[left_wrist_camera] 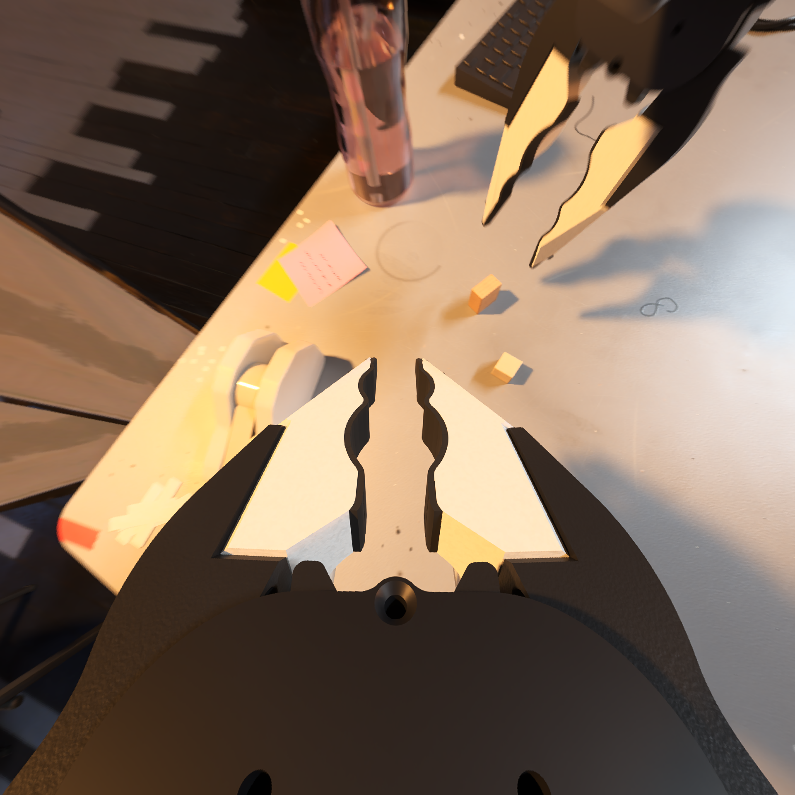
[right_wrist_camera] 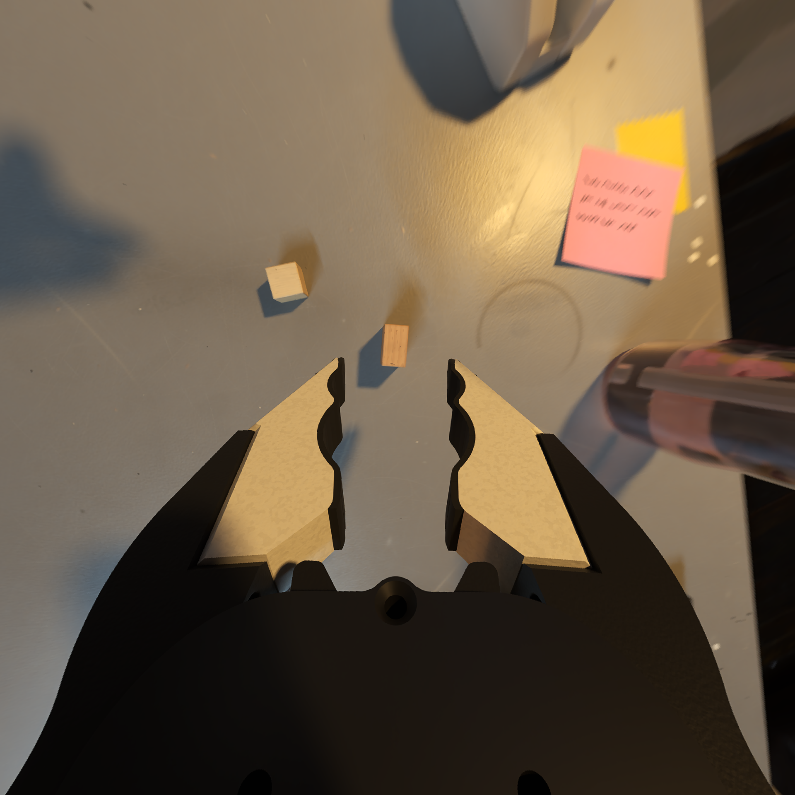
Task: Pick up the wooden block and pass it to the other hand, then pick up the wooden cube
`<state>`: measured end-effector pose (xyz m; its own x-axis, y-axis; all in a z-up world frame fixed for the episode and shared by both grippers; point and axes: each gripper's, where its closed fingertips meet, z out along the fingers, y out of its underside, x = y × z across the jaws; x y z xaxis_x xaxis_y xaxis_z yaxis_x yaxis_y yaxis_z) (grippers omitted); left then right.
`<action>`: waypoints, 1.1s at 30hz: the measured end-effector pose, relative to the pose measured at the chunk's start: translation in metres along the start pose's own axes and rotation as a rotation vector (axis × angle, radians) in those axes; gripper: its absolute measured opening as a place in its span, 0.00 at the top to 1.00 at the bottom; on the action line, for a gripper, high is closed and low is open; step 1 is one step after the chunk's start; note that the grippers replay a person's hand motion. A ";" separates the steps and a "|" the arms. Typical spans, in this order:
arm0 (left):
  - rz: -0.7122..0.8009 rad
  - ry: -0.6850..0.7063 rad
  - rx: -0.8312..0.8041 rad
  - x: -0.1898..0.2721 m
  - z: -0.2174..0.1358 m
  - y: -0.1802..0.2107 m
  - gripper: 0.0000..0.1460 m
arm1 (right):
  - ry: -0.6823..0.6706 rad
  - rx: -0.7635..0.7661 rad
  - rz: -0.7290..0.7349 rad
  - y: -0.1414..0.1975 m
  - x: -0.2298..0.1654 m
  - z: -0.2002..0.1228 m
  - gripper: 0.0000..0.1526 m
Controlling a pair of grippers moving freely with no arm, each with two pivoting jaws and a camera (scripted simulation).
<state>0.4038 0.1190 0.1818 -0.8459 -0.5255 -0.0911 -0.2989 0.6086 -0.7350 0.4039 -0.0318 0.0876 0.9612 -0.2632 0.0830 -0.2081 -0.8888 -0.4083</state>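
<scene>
- While wooden block (right_wrist_camera: 395, 351) lies on desk (right_wrist_camera: 172, 387) just past right gripper (right_wrist_camera: 395, 365), twelve o'clock, jaws parted and empty: lower straight, straddle narrow sides.
- Wooden cube (right_wrist_camera: 287, 281) at ten o'clock: avoid nudging.
- Left gripper (left_wrist_camera: 395, 365): slightly parted, empty.

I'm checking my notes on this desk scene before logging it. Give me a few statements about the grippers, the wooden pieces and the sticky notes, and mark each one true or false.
1. The right gripper holds the wooden block. False: its jaws stand open and the block lies on the table ahead of them.
2. The wooden cube and the block lie apart. True.
3. The pink sticky note partly covers the yellow sticky note. True.
4. The left gripper is shut on the cube. False: its jaws are open and empty.
5. The pink tumbler lies beside a keyboard on the floor. False: both are on the table.
</scene>
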 end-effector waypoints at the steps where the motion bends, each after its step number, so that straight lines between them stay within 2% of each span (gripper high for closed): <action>1: 0.011 -0.029 0.022 -0.003 -0.010 0.000 0.88 | -0.011 -0.048 0.030 0.003 -0.001 0.009 0.69; 9: 0.000 -0.098 0.126 -0.008 -0.075 0.011 0.86 | 0.040 -0.195 0.053 0.013 0.006 0.049 0.69; 13: -0.016 -0.125 0.154 -0.010 -0.095 0.019 0.86 | 0.015 -0.226 0.065 0.016 0.002 0.056 0.76; 19: -0.022 -0.112 0.141 -0.007 -0.100 0.027 0.85 | -0.008 -0.261 0.070 0.021 -0.001 0.057 0.90; 21: -0.021 -0.103 0.158 -0.005 -0.100 0.024 0.84 | -0.009 -0.262 0.066 0.021 -0.001 0.057 0.90; 27: -0.049 -0.061 0.206 0.001 -0.098 0.014 0.70 | -0.025 -0.256 0.075 0.022 -0.001 0.057 0.90; 33: -0.059 0.003 0.317 0.013 -0.089 -0.002 0.68 | -0.045 -0.247 0.085 0.023 -0.002 0.055 0.90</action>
<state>0.3540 0.1641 0.2417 -0.8325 -0.5526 -0.0407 -0.1951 0.3610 -0.9119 0.4077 -0.0308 0.0279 0.9442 -0.3289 0.0146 -0.3213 -0.9303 -0.1769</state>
